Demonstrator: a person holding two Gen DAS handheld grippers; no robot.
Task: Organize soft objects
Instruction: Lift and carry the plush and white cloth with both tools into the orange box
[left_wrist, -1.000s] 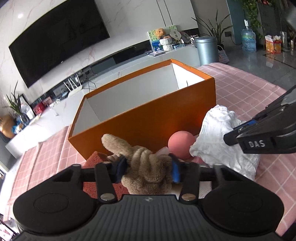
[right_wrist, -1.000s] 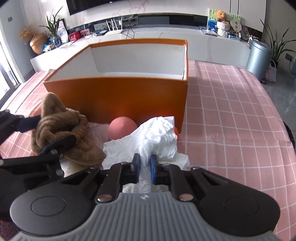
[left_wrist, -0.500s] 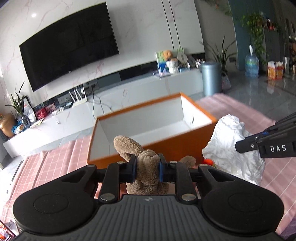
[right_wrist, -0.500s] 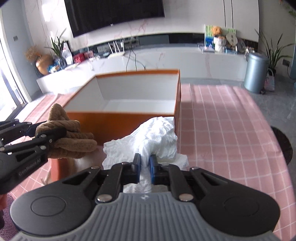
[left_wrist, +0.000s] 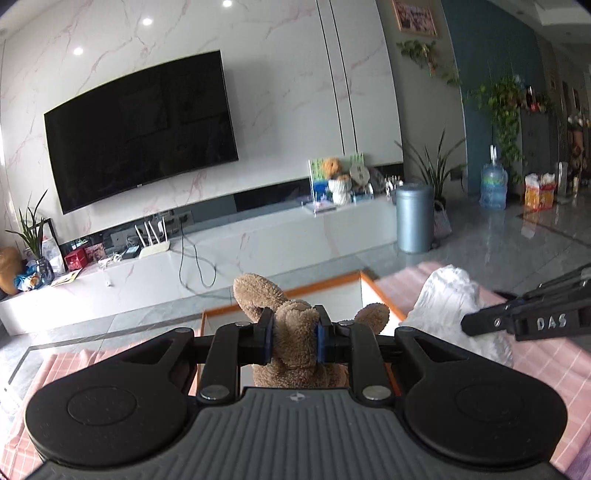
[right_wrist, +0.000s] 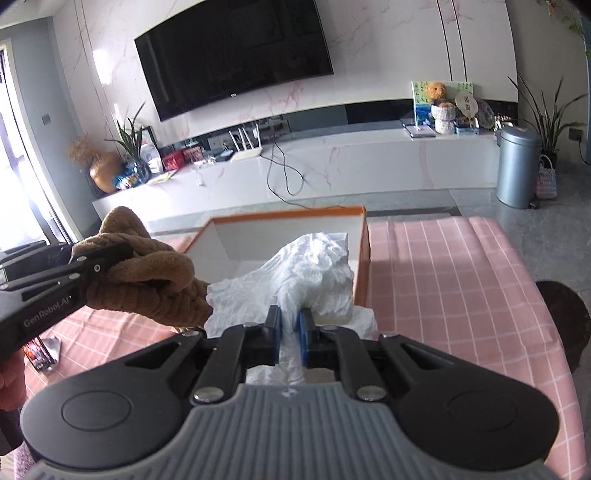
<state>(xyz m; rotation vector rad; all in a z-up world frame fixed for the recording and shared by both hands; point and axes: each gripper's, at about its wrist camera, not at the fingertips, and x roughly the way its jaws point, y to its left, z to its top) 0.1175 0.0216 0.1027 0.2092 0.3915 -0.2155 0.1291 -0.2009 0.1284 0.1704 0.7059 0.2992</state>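
My left gripper (left_wrist: 293, 338) is shut on a brown plush toy (left_wrist: 295, 332) and holds it up in the air above the near side of the orange box (left_wrist: 325, 282). The toy also shows at the left of the right wrist view (right_wrist: 147, 277). My right gripper (right_wrist: 290, 334) is shut on a white crumpled cloth (right_wrist: 314, 269) and holds it lifted in front of the orange box (right_wrist: 364, 254), whose inside is white. The cloth shows at the right of the left wrist view (left_wrist: 447, 299).
The box stands on a table with a pink checked cloth (right_wrist: 443, 280). Beyond the table are a white TV bench (right_wrist: 332, 166), a grey bin (right_wrist: 517, 166) and a wall-mounted TV (right_wrist: 236, 51).
Both grippers have risen with their loads. The left closed tighter on the plush toy and lifted it off the table. The pink ball is out of view now.
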